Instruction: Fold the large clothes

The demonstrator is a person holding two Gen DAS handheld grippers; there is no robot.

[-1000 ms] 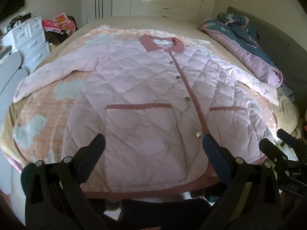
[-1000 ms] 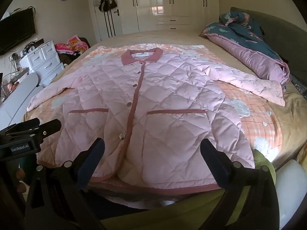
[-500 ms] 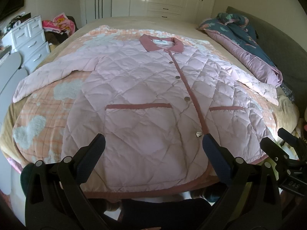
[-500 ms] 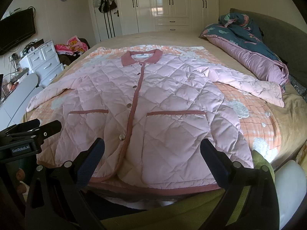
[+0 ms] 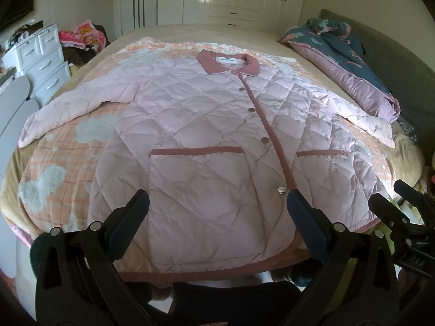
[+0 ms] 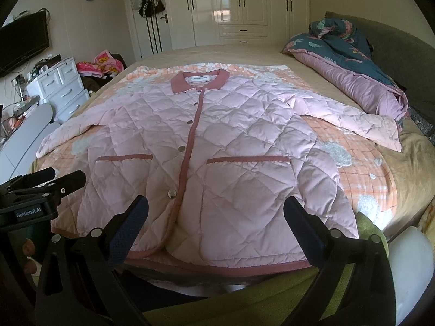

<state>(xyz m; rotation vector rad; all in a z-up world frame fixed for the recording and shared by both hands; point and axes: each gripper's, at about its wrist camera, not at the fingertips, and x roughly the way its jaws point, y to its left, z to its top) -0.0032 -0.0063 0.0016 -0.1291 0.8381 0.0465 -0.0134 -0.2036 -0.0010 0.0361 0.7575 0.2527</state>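
1. Jaws spread wide on left gripper [image 5: 217, 209] and right gripper [image 6: 216, 212]; nothing held, nothing touched.
2. Hovering at hem of pink quilted jacket [image 5: 206, 135].
3. Jacket flat, buttoned, sleeves outstretched on bed [image 6: 402, 168].

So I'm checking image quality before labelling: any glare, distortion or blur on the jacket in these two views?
Left wrist view: fisheye bows the bed edges; the pink quilted jacket is sharp, with a sunlit patch near its right hem. Right wrist view: same bowing, glare on the wardrobe doors, jacket evenly lit and in focus.
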